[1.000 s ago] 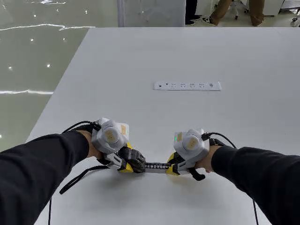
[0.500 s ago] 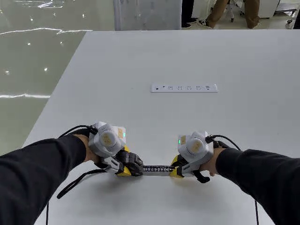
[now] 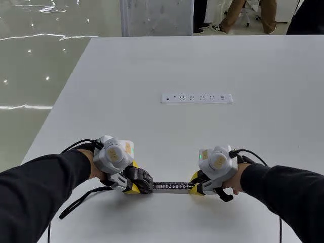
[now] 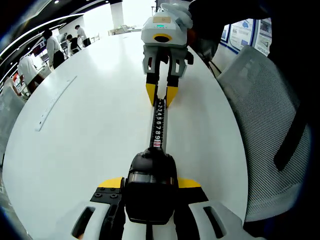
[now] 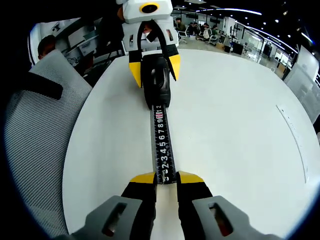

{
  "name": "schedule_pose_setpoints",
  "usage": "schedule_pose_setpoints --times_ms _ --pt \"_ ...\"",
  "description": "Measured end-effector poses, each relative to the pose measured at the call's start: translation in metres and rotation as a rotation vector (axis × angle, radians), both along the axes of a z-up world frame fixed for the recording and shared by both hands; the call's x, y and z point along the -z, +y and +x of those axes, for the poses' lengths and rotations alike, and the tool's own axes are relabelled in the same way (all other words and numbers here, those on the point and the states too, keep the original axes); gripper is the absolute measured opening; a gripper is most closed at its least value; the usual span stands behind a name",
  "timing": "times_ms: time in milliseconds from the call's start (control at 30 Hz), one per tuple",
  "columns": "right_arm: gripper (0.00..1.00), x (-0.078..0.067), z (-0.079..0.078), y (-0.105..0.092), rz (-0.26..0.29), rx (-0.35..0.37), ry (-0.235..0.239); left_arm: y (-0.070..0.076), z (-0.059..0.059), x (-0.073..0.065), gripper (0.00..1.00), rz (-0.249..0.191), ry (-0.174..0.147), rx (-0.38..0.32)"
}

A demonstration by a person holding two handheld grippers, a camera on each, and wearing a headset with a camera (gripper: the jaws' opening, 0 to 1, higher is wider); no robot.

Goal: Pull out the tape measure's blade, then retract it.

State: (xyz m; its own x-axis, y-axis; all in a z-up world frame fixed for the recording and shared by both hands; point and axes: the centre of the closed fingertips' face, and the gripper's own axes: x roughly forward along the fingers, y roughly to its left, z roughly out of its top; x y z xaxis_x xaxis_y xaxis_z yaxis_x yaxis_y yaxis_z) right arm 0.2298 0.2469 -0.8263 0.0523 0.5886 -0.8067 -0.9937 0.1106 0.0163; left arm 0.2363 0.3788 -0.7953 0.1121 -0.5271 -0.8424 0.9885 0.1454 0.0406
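Left gripper (image 4: 150,183) clamped on tape measure case (image 4: 151,172), bottom centre of left gripper view. Right gripper (image 5: 166,178) pinching blade (image 5: 162,142) tip, bottom centre of right gripper view. Blade drawn out short between them, lower centre of head view, across white table (image 3: 212,136). Power strip (image 3: 197,97) mid-frame, well apart.

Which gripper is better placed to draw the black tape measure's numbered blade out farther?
Right. The right gripper pinches the end of the numbered steel blade, free to slide away, while the left gripper clamps the black tape measure case, anchoring it.
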Motion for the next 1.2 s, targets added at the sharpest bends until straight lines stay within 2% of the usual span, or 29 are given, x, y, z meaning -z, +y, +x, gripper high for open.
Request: schedule_pose_setpoints --times_ms 1200 --pt "0.11 -0.002 -0.002 -0.035 -0.013 0.022 0.016 -0.001 -0.001 0.0 0.34 -0.011 0.004 -0.017"
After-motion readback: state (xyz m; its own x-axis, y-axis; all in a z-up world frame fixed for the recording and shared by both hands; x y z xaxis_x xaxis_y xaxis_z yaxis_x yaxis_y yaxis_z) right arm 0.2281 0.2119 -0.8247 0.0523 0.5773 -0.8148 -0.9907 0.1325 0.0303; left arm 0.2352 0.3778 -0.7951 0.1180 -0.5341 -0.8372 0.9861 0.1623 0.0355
